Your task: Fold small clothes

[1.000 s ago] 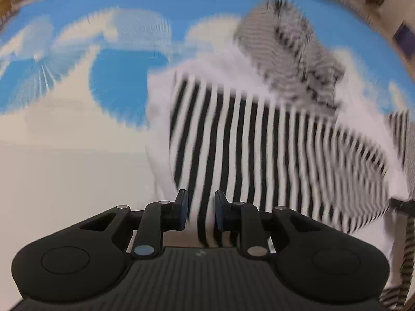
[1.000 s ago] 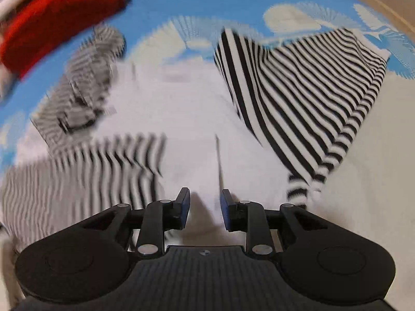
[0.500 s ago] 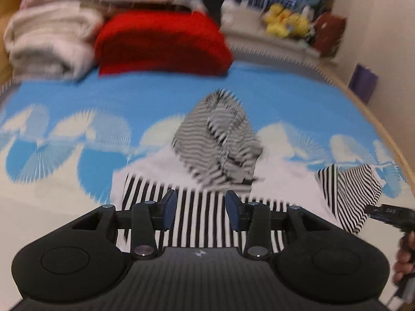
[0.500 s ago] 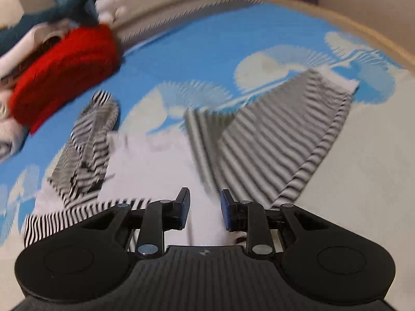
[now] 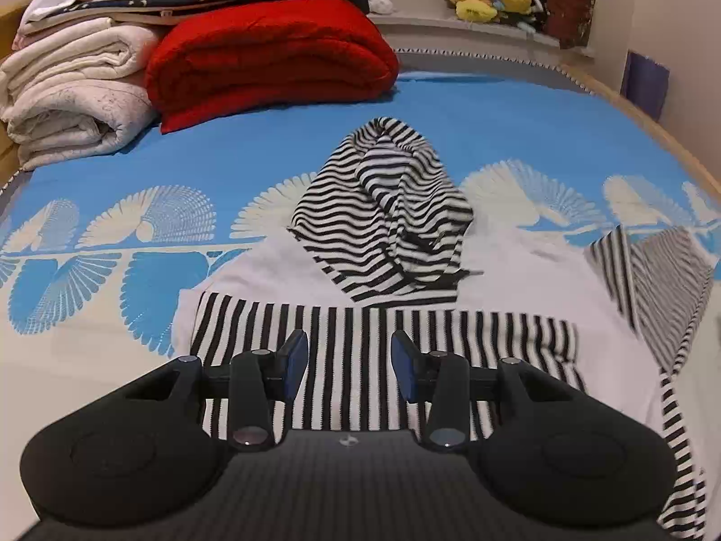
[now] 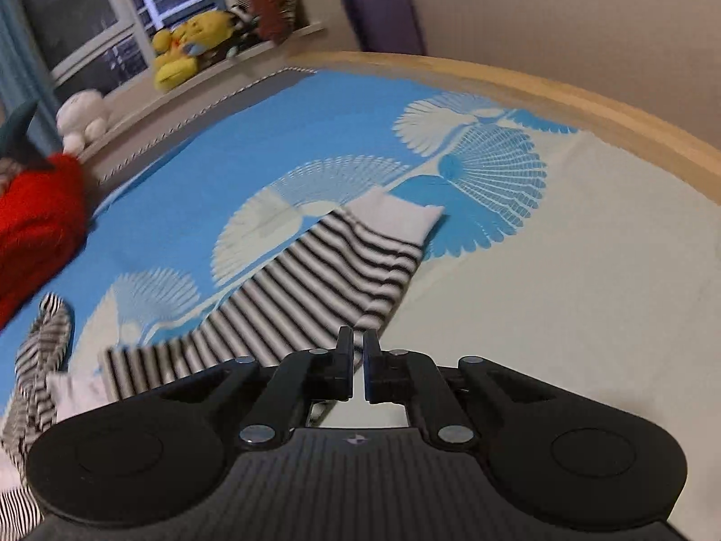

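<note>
left gripper (image 5: 347, 360): jaws apart, nothing between them, above the folded striped sleeve of the hoodie (image 5: 383, 306) | right gripper (image 6: 358, 360): jaws just closing, now together, empty; the other sleeve (image 6: 342, 261) stretches ahead and left of them | hoodie lies flat on the bed (image 5: 518, 126), hood beyond the left jaws

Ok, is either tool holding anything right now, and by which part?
The right tool appears pinched on the black-and-white striped sleeve, at its near edge; the left tool, its jaws just opened, holds nothing.
</note>
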